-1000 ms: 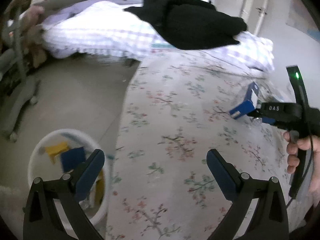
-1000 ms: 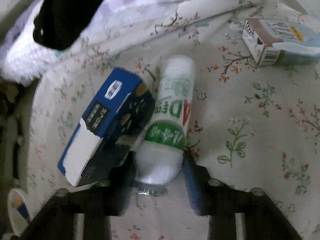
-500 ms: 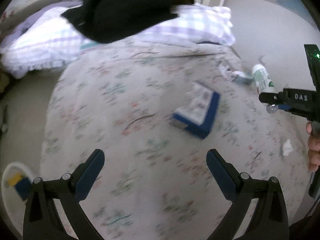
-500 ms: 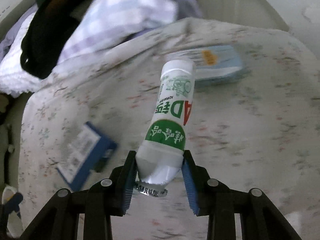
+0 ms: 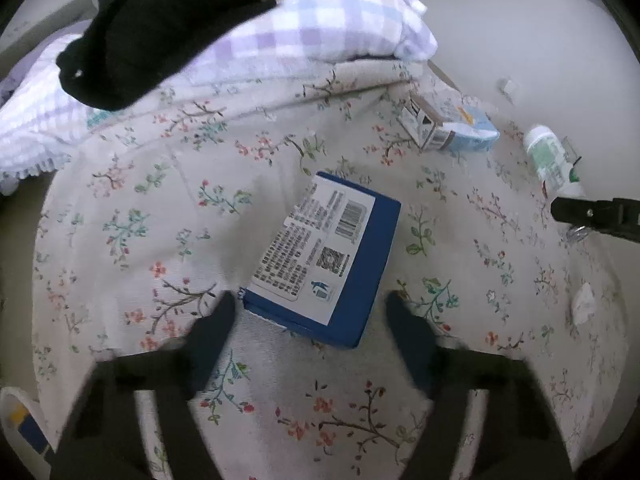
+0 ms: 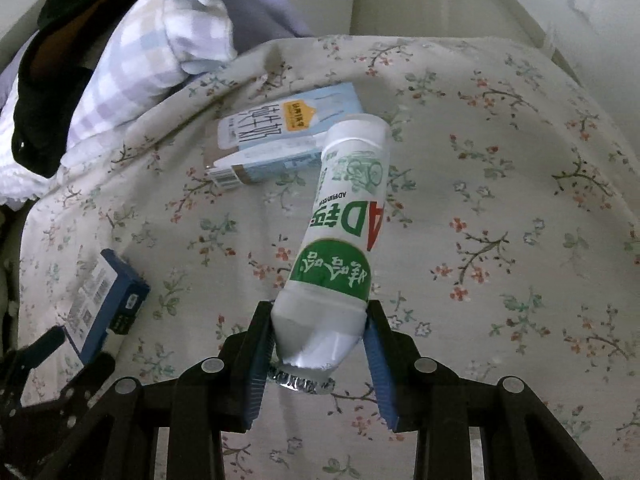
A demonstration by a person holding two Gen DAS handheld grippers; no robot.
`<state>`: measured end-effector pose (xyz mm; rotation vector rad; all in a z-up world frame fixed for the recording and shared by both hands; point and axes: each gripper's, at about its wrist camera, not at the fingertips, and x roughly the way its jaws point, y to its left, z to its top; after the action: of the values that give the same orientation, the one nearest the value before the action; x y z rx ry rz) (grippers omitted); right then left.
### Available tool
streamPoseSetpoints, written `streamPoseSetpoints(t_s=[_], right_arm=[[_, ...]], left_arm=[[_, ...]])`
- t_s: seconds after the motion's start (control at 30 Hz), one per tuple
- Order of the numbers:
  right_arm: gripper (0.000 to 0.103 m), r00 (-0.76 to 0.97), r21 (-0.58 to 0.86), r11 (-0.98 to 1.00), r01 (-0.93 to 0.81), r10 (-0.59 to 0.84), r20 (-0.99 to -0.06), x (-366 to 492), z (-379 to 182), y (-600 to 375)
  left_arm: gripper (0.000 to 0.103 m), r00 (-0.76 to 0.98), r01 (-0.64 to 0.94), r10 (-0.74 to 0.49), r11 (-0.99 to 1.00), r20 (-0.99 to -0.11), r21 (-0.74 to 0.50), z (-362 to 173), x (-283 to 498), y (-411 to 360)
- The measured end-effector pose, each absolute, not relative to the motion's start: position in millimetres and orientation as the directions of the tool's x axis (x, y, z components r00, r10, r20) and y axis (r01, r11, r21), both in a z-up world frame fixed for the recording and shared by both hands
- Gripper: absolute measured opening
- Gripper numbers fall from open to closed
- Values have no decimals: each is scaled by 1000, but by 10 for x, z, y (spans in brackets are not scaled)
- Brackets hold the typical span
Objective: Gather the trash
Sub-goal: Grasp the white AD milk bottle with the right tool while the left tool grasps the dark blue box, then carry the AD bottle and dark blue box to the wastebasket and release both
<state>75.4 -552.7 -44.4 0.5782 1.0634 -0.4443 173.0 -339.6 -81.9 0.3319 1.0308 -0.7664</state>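
Note:
A blue box [image 5: 326, 256] with a white label lies on the floral bedspread [image 5: 168, 208]. My left gripper [image 5: 310, 316] is open, its fingers on either side of the box's near end. My right gripper [image 6: 320, 328] is shut on the neck of a white and green drink bottle [image 6: 344, 236] and holds it above the bed; the bottle also shows in the left wrist view [image 5: 552, 160]. A light blue milk carton [image 6: 280, 140] lies further back on the bed. The blue box also shows at the left of the right wrist view [image 6: 108, 292].
A checked quilt [image 5: 304, 20] with a black garment [image 5: 160, 20] on it is piled at the head of the bed. A crumpled white scrap [image 5: 582, 304] lies near the right edge. A white bin's rim [image 5: 16, 420] shows at the lower left.
My left gripper has swung from the bin side over the bed and come down around the blue box. My right gripper has lifted the bottle off the bed.

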Motion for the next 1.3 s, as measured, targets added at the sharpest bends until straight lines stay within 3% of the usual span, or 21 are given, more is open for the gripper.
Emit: streamPoseSetpoints(t_s=[0.4,0.87,1.3], right_arm=[[39,451,253,799,546,-26,-892,789,-241,-5214],[39,532,317,873,371,80,-843,940,178,-4268],[39,499,276,944,181,154,-853,1363,117,-3127]], left_arm=[[66,296,656,-439,739,-848,-154,-566,1573,-2833],[66,340,506,-439,831,-831,-232,-345,1329,-1527],[66,422,329,-413,899,-807,-289,-190,1340,-154]])
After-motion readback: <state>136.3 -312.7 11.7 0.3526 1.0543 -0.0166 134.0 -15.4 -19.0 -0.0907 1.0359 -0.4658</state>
